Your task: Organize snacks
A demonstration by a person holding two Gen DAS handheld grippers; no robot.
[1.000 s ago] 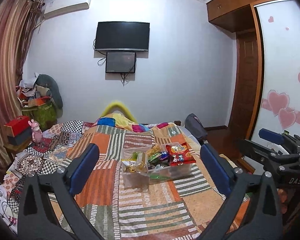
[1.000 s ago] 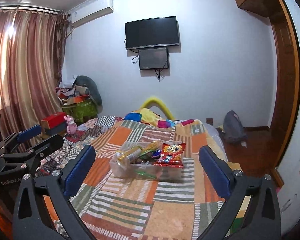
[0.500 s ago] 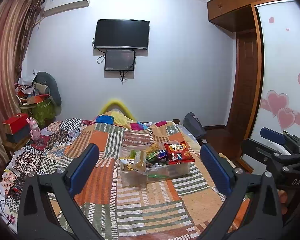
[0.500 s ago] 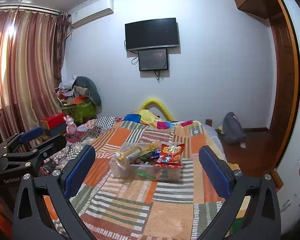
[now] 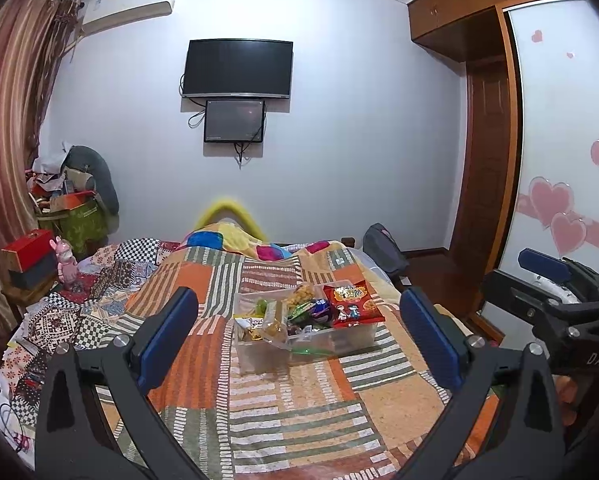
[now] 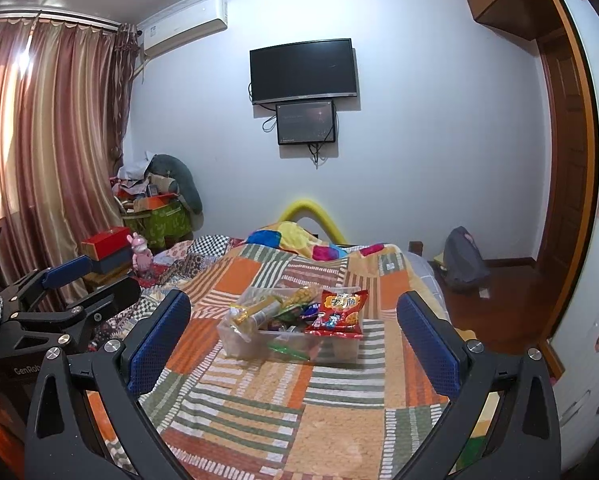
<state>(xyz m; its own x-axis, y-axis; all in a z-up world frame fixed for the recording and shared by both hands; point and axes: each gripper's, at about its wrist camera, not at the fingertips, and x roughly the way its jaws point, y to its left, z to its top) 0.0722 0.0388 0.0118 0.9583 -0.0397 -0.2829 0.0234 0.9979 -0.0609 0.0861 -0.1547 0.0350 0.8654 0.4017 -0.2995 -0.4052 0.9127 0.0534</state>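
A clear plastic bin [image 5: 255, 354] [image 6: 339, 346] full of snack packets sits in the middle of a bed with a striped patchwork cover [image 5: 299, 408] [image 6: 299, 400]. A red snack bag [image 5: 352, 300] [image 6: 337, 312] lies on top at the bin's right end. Yellow and green packets [image 5: 275, 318] [image 6: 259, 310] fill its left part. My left gripper [image 5: 299, 336] is open, held well short of the bin, with nothing between its blue pads. My right gripper [image 6: 293, 338] is open too, equally far back and empty. Each gripper shows at the edge of the other's view.
A wall-mounted TV [image 5: 237, 68] and a smaller screen hang on the far wall. Piled clothes and a green bag [image 5: 75, 216] stand at the left by the curtain [image 6: 39, 160]. Red boxes [image 5: 27, 250] and a pink toy sit beside the bed. A wardrobe [image 5: 571, 160] and door [image 6: 567, 168] are at the right.
Both grippers have risen slightly, so the bin sits a little lower in both views. Both stay open and empty. Nothing on the bed has moved.
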